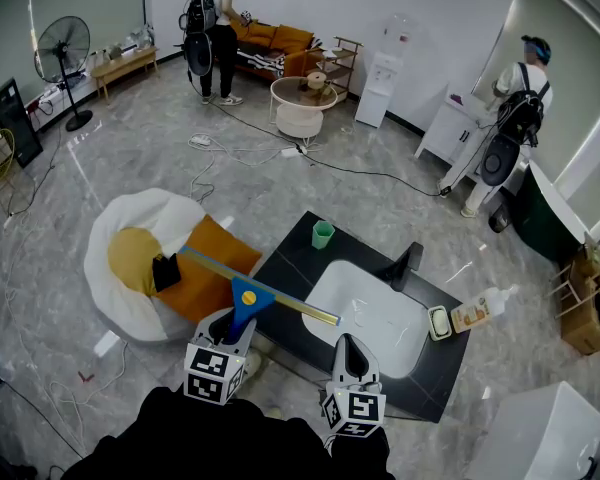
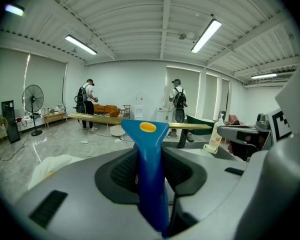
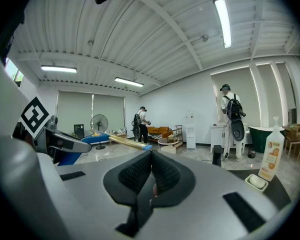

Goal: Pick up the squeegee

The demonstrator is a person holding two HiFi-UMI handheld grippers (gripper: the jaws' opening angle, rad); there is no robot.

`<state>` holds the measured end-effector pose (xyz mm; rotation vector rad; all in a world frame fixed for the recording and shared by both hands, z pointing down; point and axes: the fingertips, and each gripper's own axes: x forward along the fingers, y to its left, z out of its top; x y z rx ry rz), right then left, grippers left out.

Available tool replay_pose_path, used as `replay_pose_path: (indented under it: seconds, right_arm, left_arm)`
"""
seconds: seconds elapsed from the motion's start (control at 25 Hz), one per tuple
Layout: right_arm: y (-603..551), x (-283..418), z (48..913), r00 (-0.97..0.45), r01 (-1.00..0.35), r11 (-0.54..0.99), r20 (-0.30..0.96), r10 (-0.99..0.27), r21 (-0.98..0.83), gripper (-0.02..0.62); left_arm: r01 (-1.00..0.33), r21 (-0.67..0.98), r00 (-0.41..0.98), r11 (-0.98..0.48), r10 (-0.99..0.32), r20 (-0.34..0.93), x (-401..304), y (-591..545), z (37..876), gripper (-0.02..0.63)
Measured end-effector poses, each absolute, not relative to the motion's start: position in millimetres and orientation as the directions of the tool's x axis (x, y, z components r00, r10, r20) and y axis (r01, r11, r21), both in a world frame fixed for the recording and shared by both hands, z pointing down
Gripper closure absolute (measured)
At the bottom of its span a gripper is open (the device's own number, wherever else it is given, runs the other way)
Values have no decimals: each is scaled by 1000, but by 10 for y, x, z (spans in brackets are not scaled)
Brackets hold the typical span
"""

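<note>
The squeegee (image 1: 248,298) has a blue handle with a yellow spot and a long yellow-green blade bar. My left gripper (image 1: 232,325) is shut on that handle and holds it off the dark counter, near the counter's left edge. In the left gripper view the blue squeegee (image 2: 149,164) stands upright between the two black pads, blade bar level across the top. My right gripper (image 1: 348,353) hovers over the counter's near edge, shut with nothing between its pads. From the right gripper view the squeegee (image 3: 125,143) shows at the left, beside the left gripper (image 3: 50,141).
A dark counter (image 1: 290,263) carries a white basin (image 1: 365,313), a black tap (image 1: 405,265), a green cup (image 1: 323,234), a soap dish (image 1: 439,323) and a pump bottle (image 1: 480,310). A white and yellow beanbag (image 1: 140,258) lies at the left. Two people stand far back.
</note>
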<state>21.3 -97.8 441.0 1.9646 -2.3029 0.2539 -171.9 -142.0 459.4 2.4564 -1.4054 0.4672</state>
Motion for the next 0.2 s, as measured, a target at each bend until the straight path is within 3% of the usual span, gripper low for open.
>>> replay_pose_path:
  seconds: [0.2]
  right_arm:
    - [-980,227,4395,-158,-987,149,187,-970,-60,581]
  left_arm:
    - [-868,76,477,-491,-779,408,-1717,-1419,4587,463]
